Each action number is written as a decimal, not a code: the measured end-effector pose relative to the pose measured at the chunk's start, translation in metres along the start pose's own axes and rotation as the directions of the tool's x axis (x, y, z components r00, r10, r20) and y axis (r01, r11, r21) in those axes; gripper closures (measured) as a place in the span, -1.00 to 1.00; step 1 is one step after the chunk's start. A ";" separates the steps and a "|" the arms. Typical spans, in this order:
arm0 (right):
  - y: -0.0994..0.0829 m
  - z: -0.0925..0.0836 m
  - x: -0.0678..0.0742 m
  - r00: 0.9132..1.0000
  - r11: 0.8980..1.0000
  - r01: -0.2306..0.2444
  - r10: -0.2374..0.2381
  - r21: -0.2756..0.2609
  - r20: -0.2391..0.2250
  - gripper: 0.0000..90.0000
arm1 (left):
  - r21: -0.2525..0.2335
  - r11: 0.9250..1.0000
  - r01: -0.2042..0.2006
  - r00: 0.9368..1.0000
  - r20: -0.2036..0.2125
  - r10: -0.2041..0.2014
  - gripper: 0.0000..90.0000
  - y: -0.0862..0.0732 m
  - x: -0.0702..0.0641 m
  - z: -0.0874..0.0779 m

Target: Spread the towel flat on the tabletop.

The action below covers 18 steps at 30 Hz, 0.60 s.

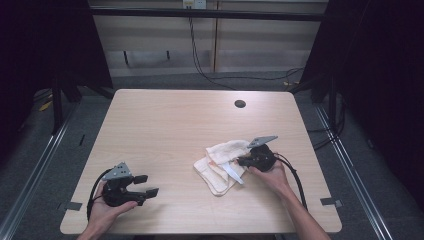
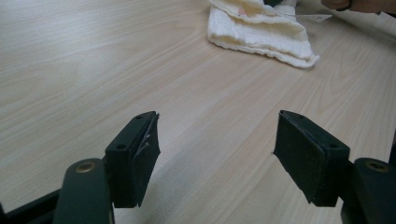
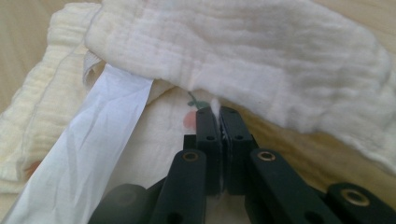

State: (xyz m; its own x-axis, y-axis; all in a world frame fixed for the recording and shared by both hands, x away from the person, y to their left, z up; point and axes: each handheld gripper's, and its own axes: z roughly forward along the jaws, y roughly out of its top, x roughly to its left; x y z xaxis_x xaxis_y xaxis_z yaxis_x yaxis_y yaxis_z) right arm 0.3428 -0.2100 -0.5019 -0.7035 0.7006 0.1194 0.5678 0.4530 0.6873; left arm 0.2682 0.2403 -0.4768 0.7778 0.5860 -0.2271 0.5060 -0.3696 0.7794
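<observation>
My left tongs (image 1: 146,185) sit near the front left edge of the counter (image 1: 165,125), held in my left hand (image 1: 107,207), jaws spread wide with bare wood between them; in the left gripper view the tongs (image 2: 215,151) look across open counter (image 2: 93,70) toward the cloth (image 2: 261,32) well off, with nothing standing between. My right hand (image 1: 272,175) holds the right tongs (image 1: 241,161) further in on the right half of the counter, its cable trailing back along my forearm. In the right gripper view those tongs (image 3: 219,126) are pressed together on a thin bit of the cream cloth (image 3: 243,51), a wisp of fabric poking up between the tips. A thick fold of the cloth drapes over just beyond the jaws and hides what lies past it, and a white strip (image 3: 93,144), like a label or ribbon, runs out from under that fold down to the left. The rumpled cloth (image 1: 220,162) lies just left of the right tongs, with the white strip (image 1: 232,173) on its near side. Beyond it the counter is plain up to a dark round hole (image 1: 240,104) near the far edge. Past the counter, black cables (image 1: 200,60) hang down a pale wall to the grey floor.
</observation>
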 end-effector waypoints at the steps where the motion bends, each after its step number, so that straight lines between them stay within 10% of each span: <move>1: 0.001 0.000 0.003 1.000 1.000 0.001 -0.001 0.005 -0.004 0.94 | 0.000 1.000 0.000 1.000 0.001 0.000 -0.32 0.000 0.000 0.000; 18: 0.008 0.015 0.040 0.998 0.999 0.035 -0.035 0.000 -0.056 0.94 | 0.019 0.999 -0.050 0.999 0.016 0.050 -0.19 0.001 -0.007 0.003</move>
State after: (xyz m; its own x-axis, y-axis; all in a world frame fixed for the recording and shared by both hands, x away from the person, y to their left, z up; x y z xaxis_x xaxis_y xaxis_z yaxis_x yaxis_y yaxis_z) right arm 0.3257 -0.1701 -0.5020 -0.7460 0.6520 0.1353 0.5428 0.4777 0.6908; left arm 0.2646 0.2334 -0.4761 0.8077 0.5555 -0.1974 0.4734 -0.4117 0.7787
